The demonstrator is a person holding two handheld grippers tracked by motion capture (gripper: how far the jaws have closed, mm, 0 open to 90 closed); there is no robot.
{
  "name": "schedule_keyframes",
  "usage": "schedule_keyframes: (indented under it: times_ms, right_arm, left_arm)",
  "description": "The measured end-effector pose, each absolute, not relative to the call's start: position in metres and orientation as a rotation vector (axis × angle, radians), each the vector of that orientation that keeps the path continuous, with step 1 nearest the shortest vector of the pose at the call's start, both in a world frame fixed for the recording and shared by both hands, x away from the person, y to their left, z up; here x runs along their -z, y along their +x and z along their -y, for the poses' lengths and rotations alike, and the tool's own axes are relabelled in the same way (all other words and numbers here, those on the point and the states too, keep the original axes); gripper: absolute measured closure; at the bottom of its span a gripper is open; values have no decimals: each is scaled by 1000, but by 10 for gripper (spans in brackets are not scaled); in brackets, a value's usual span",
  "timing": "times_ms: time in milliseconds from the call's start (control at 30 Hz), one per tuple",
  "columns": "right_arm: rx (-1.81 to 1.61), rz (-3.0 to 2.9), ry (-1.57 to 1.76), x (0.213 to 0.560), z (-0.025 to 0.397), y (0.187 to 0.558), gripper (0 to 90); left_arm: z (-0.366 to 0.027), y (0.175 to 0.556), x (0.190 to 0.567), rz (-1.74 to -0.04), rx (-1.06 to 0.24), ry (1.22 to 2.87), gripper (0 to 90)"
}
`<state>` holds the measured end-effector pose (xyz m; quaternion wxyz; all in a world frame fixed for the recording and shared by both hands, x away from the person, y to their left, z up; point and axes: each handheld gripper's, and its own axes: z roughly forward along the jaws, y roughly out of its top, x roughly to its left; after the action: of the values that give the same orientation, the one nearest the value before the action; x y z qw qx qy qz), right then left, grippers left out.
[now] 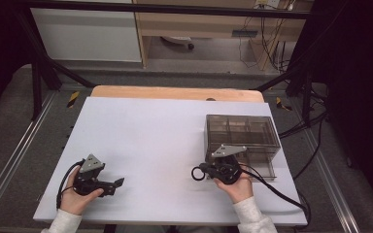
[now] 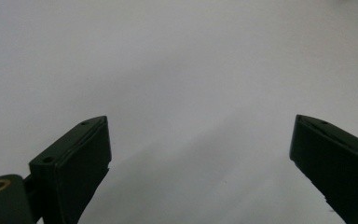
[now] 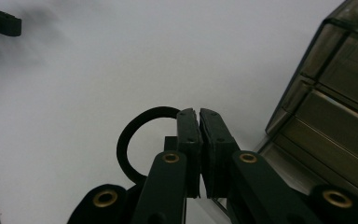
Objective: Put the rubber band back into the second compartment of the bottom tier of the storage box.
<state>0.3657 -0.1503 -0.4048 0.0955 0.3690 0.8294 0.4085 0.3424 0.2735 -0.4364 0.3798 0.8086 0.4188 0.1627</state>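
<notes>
On the near edge of the white counter (image 1: 145,141), the left gripper (image 1: 119,183) is rested by a hand with its jaws spread wide and nothing between them, probably kept aside as a free helper. Nearer the middle, the right gripper (image 1: 197,173) is clenched on a black ring (image 3: 135,135); the ring is pinched at its rim and stands out to the side of the closed jaws, just above the counter. Just beyond this gripper, a smoky transparent drawer box (image 1: 242,133) is placed. Its lowest drawer (image 1: 260,165) is pulled out toward the person, so it is judged that the ring belongs there.
</notes>
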Motion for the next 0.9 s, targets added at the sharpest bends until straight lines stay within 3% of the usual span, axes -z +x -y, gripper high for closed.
schedule_keyframes:
  times_ms: [900]
  right_arm:
    - [-1191, -2373, 1181, 400, 190, 368, 877]
  left_arm:
    - [-273, 342, 436, -1067, -416, 2064, 53]
